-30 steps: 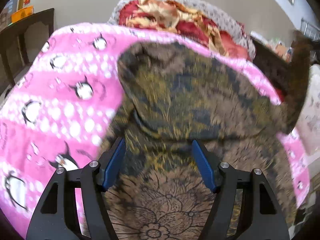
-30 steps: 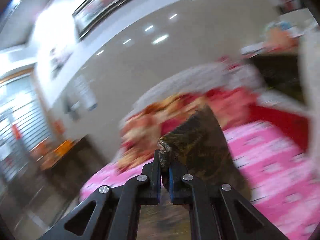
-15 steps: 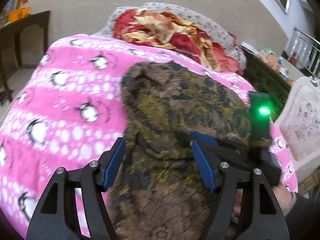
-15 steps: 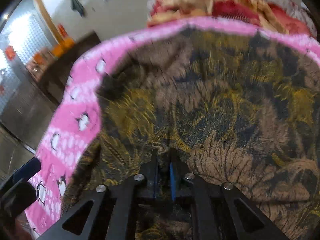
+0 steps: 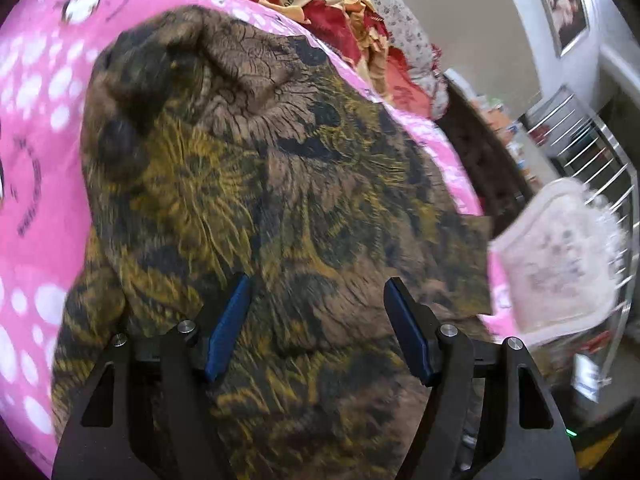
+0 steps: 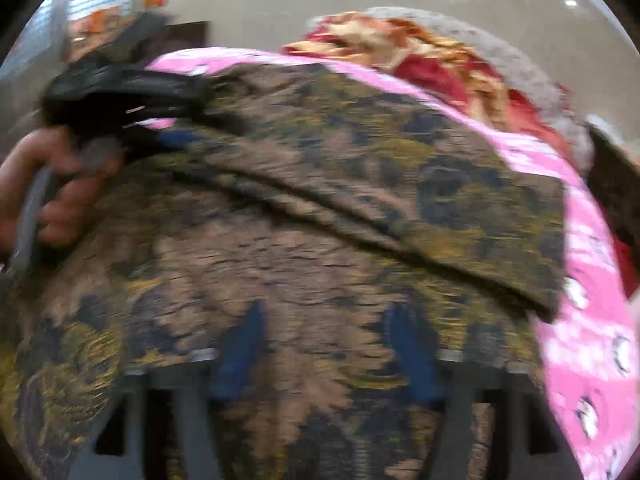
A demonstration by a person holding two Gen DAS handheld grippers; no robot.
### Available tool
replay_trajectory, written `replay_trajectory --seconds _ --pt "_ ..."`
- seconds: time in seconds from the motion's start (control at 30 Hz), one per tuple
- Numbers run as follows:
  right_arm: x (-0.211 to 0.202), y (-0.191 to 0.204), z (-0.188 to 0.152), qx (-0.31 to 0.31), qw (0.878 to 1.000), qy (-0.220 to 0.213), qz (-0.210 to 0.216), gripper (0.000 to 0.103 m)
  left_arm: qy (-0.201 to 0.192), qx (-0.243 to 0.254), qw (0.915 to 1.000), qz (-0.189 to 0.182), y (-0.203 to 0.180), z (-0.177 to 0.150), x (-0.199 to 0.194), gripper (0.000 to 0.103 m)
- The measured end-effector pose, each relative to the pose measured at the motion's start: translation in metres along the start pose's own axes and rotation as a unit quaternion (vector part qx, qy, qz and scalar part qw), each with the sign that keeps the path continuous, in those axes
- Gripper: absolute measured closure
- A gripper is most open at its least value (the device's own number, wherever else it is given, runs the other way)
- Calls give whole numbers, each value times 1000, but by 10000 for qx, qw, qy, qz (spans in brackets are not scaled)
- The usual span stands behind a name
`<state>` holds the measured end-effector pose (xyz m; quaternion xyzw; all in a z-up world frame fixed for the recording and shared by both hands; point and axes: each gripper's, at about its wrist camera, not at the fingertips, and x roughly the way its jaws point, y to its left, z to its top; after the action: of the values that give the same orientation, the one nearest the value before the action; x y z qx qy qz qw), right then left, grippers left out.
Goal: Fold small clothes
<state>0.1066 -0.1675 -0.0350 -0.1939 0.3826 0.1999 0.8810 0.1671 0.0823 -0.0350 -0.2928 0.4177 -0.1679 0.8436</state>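
Two open grippers (image 5: 316, 292) (image 6: 324, 324), one brown garment (image 5: 280, 200).

A brown garment (image 5: 288, 184) patterned in yellow and black lies spread just ahead of the left claw (image 5: 316, 328), one flap folded across its top.

Garment (image 5: 288, 184) lies on blanket (image 5: 36, 128), quilt (image 5: 344, 4) behind.
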Motion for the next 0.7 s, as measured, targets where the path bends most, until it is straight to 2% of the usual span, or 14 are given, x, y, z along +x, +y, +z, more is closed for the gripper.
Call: replay_trajectory --seconds 0.13,0.3,0.33,0.37,0.43,0.57,0.63,0.67,0.7 --pt "13 -12 4 284 9993 58 219 16 189 -148 9995 -193 1 6 1 35" --pt "18 -15 8 324 9990 75 286 16 71 -133 9999 7 -12 16 8 37" --pt "19 -16 8 305 9992 69 257 16 5 -159 9999 35 -13 16 4 47" --pt "13 -12 6 275 9993 56 237 16 -81 -196 9998 -30 -15 13 -2 52" --pt "9 -9 4 238 9995 36 197 16 -217 -235 9993 -181 -20 8 -8 54" --pt "9 -11 1 276 9993 55 265 16 -162 -136 9997 108 -19 10 1 58" --pt "9 -12 2 298 9991 63 286 16 -207 -170 9995 173 -18 15 4 64" --pt "9 -11 2 288 9992 61 271 16 -225 -167 9994 193 -17 17 6 69" --pt "9 -11 2 277 9993 61 256 16 -222 -148 9994 236 -17 18 8 88"
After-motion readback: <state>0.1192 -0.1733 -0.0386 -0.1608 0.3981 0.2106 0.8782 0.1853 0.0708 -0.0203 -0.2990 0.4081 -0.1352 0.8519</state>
